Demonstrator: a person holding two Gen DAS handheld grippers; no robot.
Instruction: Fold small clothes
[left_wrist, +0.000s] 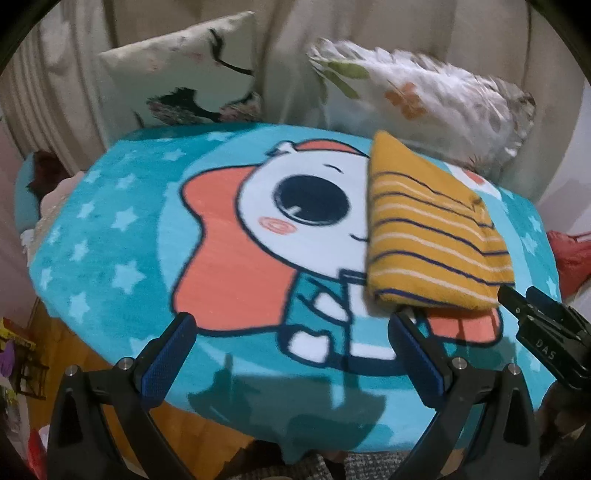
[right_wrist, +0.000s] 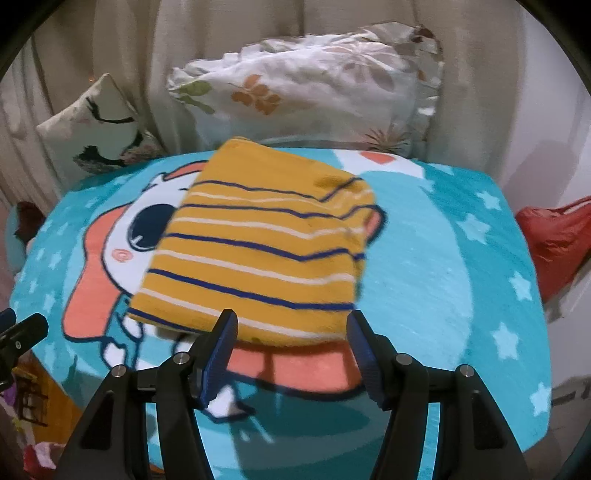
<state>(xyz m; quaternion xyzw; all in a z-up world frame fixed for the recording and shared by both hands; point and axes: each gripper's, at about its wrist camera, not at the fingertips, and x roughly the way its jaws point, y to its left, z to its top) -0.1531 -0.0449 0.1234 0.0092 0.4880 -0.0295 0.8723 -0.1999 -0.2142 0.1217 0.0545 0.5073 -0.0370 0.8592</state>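
Mustard-yellow cotton with navy and white stripes — the small garment (right_wrist: 258, 254) lies as a compact folded rectangle on the turquoise cartoon blanket (left_wrist: 122, 236), toward the right half of the surface and partly covering the printed character's face. I read its thick, rounded near edge as a fold line, so I judge the folding largely done, with squaring-up or a final pass left at most. My right gripper (right_wrist: 291, 339) sits at that near edge with its blue-padded jaws spread wide and nothing between them; the cloth's hem runs just beyond the tips, which suits either sliding in for a pinch or having let go. My left gripper (left_wrist: 295, 341) is also spread apart and empty, hovering over bare blanket left of the garment, its right finger close to the garment's near-left corner — a sensible spot for bracing that corner if I need to tidy the fold. Whether either tip actually touches the fabric I cannot tell; both views are blurred. At the far side, a floral pillow (right_wrist: 314, 92) and a bird-print cushion (left_wrist: 184, 70) lean against the pale curtain (right_wrist: 147, 37), and the garment's far corner comes close to the floral one, so I'd keep any push gentle.
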